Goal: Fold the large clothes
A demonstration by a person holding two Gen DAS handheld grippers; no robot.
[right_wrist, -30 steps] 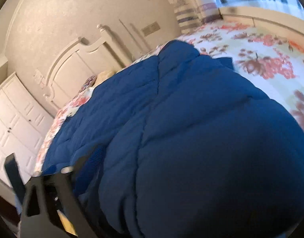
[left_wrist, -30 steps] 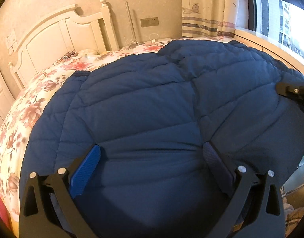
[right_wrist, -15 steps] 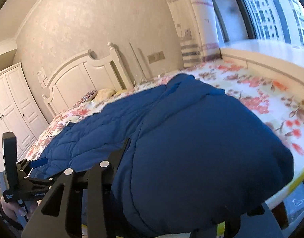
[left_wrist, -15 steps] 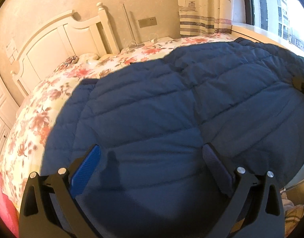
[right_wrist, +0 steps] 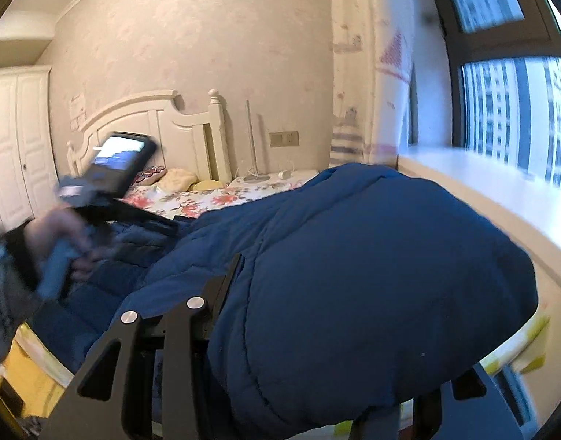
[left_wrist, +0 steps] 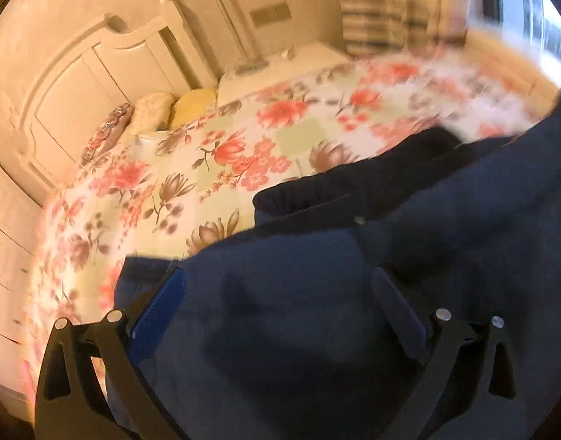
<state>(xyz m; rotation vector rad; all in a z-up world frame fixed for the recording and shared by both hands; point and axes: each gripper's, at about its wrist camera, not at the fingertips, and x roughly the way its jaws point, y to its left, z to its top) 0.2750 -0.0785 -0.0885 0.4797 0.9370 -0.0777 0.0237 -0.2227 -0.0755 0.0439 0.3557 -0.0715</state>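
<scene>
Nearest us, our right tool [right_wrist: 298, 359] is clamped on a thick bunch of the blue padded coat [right_wrist: 353, 275], which bulges over its fingers above the bed's near edge. Our left tool [left_wrist: 280, 315] stands apart over the coat, gripping nothing. We judge the slick bulk may slip out, or the loose half sag crooked across the flowered bed [left_wrist: 177, 190] beyond.

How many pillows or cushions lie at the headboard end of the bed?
3, in a row by the headboard: patterned cushion, pale pillow, yellow pillow. More may be hidden.
</scene>
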